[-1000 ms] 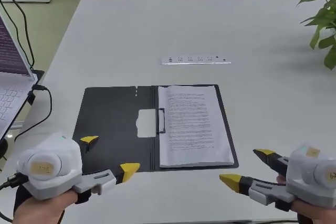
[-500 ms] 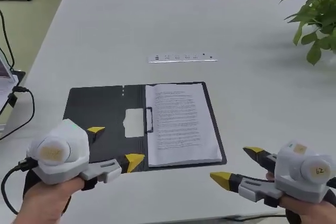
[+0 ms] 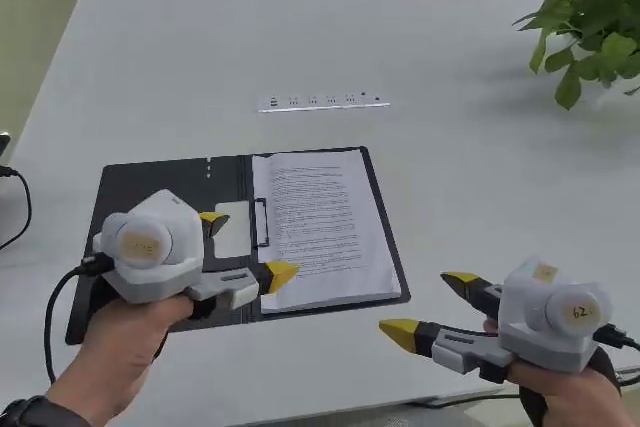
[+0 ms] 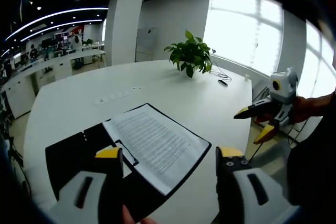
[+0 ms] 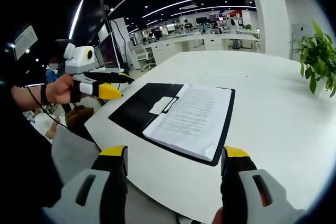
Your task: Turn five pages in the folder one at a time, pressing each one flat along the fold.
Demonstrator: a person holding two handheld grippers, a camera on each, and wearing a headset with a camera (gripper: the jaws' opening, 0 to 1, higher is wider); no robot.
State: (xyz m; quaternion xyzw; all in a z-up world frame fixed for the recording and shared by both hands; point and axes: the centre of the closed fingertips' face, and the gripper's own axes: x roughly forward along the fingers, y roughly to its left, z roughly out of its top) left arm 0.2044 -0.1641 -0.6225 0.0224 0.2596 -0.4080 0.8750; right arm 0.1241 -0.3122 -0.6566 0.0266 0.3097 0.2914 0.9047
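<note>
Jaws of the left hand-held gripper (image 3: 248, 245) stand wide apart, empty, over the folder (image 3: 130, 192), hiding part of its black left cover; print on the pages (image 3: 320, 217) is too small to read. The folder lies open on the white worktop (image 3: 470, 147), pages on its right half. The right hand-held gripper (image 3: 428, 303), also open and empty, hangs near its right corner.
</note>
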